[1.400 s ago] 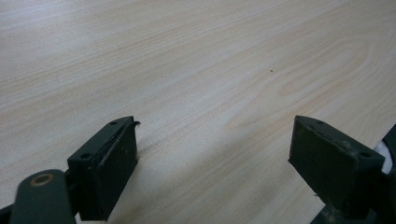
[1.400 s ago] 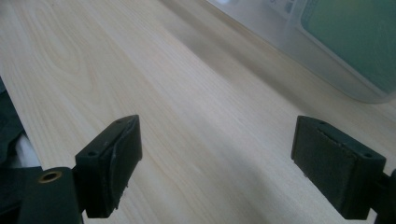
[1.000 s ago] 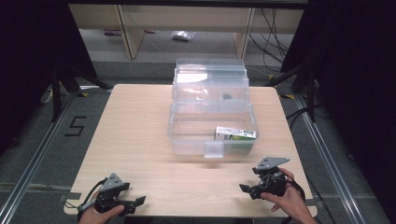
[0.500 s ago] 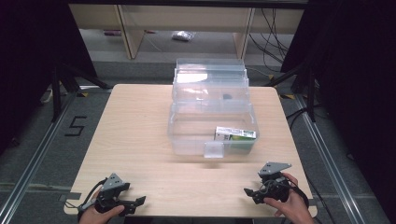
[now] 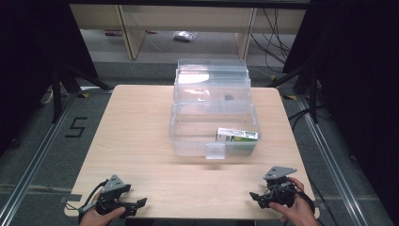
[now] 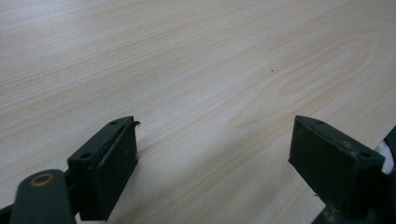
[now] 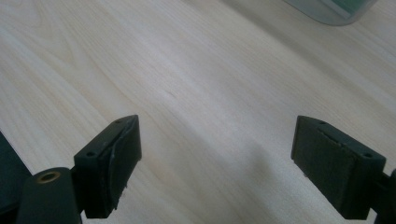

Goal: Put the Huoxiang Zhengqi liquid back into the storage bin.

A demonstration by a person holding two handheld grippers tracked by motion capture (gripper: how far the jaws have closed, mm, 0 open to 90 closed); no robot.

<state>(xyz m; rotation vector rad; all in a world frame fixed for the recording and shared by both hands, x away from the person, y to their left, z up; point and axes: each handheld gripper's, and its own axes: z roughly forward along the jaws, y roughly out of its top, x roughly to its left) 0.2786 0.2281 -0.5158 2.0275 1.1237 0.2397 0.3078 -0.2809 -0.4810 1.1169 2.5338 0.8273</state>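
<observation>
Inside the clear bin [image 5: 188, 136], a green-white box [image 5: 237, 136], print unreadable; both grippers' jaws spread.

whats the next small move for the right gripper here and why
Probably carry the right gripper forward toward the clear plastic box, aiming at the small latch tab on its near wall. Both grippers sit at the table's near edge with jaws wide open and empty, well short of the box, which holds a green carton.
</observation>
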